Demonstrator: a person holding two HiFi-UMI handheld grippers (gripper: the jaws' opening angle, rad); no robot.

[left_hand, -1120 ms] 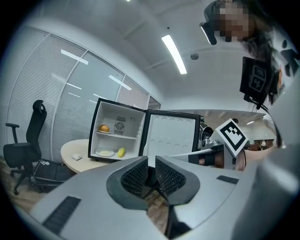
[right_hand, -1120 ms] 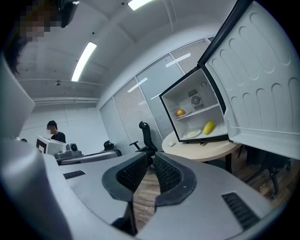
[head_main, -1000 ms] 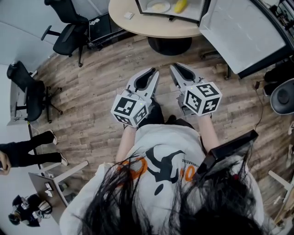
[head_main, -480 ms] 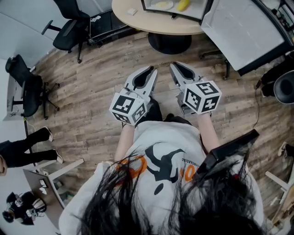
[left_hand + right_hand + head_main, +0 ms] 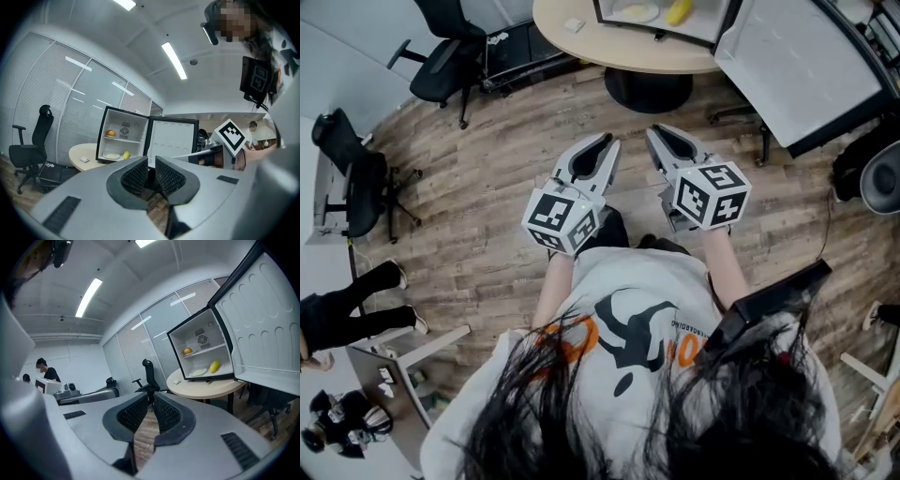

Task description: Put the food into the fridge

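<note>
Right gripper view shows the open fridge on the round table. An orange sits on its shelf; a plate and a yellow fruit lie below. Left tongs and right tongs are both closed, holding nothing.

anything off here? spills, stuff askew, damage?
Nothing spilled or damaged. One thing stands out: the fridge on the round table has its door wide open, with an orange, plate and yellow fruit inside. Left gripper and right gripper are shut and empty.
</note>
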